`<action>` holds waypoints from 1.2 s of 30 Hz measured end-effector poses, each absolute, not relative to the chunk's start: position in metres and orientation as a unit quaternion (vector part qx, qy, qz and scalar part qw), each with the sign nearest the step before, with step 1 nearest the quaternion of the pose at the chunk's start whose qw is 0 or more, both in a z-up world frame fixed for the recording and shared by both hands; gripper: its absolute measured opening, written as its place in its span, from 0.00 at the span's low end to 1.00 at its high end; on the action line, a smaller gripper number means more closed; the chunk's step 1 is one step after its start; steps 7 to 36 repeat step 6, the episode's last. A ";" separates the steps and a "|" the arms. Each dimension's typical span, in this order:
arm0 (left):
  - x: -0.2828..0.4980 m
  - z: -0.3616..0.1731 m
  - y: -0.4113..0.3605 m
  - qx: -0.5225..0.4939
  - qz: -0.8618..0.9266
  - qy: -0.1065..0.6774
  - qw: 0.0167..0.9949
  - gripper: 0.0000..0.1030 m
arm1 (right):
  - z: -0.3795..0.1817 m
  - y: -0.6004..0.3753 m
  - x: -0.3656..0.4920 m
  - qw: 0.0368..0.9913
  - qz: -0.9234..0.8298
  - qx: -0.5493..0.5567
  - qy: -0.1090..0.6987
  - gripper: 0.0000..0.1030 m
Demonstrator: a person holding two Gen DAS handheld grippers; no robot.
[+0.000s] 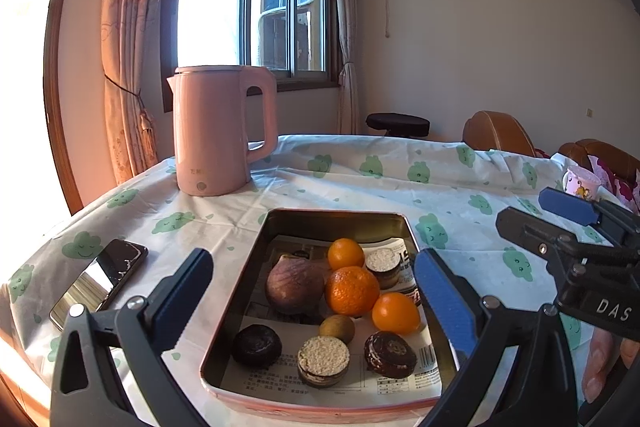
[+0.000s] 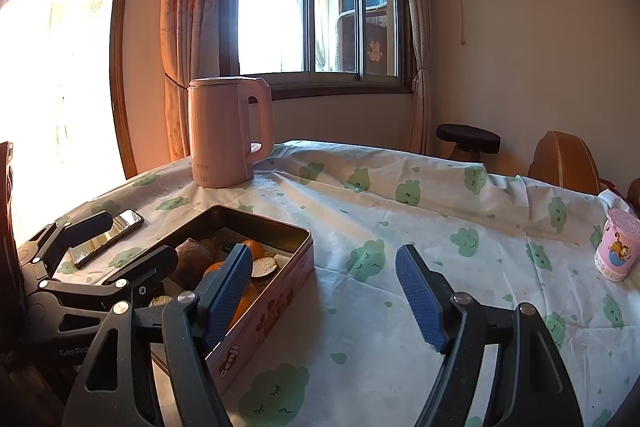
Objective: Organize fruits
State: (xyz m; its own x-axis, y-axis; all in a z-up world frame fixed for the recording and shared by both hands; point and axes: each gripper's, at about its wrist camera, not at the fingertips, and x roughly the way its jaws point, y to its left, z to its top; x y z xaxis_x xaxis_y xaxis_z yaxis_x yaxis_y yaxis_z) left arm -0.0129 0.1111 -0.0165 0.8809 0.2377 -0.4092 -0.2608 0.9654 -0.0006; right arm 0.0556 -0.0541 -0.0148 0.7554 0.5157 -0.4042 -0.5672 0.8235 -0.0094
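From the left wrist we see our left gripper (image 1: 316,301) spread wide and empty over the tin (image 1: 280,223); inside it three oranges (image 1: 352,291) cluster beside a purple fruit (image 1: 295,283) and a kiwi (image 1: 337,327).

From the right wrist, our right gripper (image 2: 324,291) gapes empty just right of the tin (image 2: 280,291), above the tablecloth (image 2: 400,211).

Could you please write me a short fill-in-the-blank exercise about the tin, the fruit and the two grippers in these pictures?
1. The metal tin holds ____ orange fruits, such as the large orange.
2. The phone lies on the tablecloth to the ____ of the tin in the left wrist view.
3. The left gripper and the right gripper both have their jaws ____.
4. The kettle is ____ in colour.

Missing words: three; left; open; pink
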 end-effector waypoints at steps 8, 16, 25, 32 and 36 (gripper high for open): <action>-0.015 -0.017 0.106 -0.022 0.124 0.205 0.970 1.00 | -0.015 -0.060 0.056 0.937 0.281 -0.069 0.198 0.73; -0.015 -0.017 0.106 -0.022 0.124 0.205 0.970 1.00 | -0.015 -0.060 0.056 0.937 0.281 -0.069 0.198 0.73; -0.015 -0.017 0.106 -0.022 0.124 0.205 0.970 1.00 | -0.015 -0.060 0.056 0.937 0.281 -0.069 0.198 0.73; -0.015 -0.017 0.106 -0.022 0.124 0.205 0.970 1.00 | -0.015 -0.060 0.056 0.937 0.281 -0.069 0.198 0.73; -0.015 -0.017 0.106 -0.022 0.124 0.205 0.970 1.00 | -0.015 -0.060 0.056 0.937 0.281 -0.069 0.198 0.73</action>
